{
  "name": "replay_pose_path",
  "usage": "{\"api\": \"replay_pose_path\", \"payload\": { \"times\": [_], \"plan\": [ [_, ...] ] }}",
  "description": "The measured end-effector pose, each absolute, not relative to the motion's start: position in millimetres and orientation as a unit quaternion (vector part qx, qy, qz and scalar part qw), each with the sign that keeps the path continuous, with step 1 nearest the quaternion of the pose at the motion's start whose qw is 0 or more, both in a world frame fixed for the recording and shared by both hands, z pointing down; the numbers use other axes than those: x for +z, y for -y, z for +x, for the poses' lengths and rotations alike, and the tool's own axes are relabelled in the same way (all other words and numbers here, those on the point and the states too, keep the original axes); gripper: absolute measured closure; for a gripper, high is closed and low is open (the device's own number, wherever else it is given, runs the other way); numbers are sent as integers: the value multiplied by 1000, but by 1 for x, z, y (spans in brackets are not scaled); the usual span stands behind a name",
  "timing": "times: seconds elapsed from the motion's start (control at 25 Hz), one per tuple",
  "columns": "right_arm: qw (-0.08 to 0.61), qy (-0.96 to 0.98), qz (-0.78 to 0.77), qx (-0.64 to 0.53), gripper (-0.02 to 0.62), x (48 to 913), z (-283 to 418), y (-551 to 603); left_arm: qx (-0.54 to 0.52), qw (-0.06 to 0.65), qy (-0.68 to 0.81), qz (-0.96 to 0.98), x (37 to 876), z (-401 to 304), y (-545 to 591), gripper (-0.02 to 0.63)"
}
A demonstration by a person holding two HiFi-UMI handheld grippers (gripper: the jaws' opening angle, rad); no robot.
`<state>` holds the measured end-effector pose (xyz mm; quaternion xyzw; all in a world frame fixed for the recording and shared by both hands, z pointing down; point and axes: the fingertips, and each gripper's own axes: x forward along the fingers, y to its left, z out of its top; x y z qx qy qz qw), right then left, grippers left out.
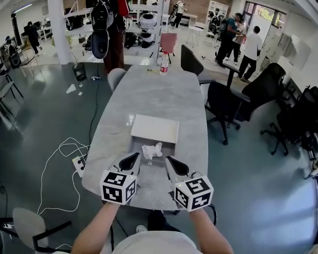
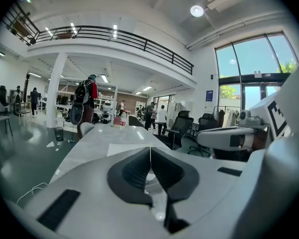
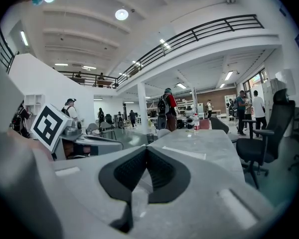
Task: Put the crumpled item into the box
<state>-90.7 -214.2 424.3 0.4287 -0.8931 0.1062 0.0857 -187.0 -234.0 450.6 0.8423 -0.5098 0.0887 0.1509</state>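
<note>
A crumpled white item [image 1: 152, 150] lies on a darker grey patch of the grey table [image 1: 148, 94], just in front of a flat white box [image 1: 154, 128]. I cannot tell whether that patch is an open tray. My left gripper [image 1: 136, 156] hovers just left of the crumpled item and my right gripper [image 1: 168, 159] just right of it. Neither touches it. In the left gripper view the left gripper [image 2: 150, 151] is shut, its pads meeting with nothing between them. The right gripper [image 3: 146, 151] is shut and empty too, with the other gripper's marker cube [image 3: 51, 126] at its left.
A bottle [image 1: 164, 63] stands at the table's far end. Black office chairs [image 1: 222, 102] line the right side and a grey chair [image 1: 114, 77] stands at the far left corner. A person with a backpack [image 1: 111, 20] is beyond it. White cables and a power strip [image 1: 78, 164] lie on the floor at left.
</note>
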Motion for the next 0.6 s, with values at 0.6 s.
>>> {"api": "replay_pose_path", "payload": {
  "times": [0.6],
  "plan": [
    [78,891,435,102,592,422,-89,210,85,142,518,839,445,-191,230,592]
  ]
}}
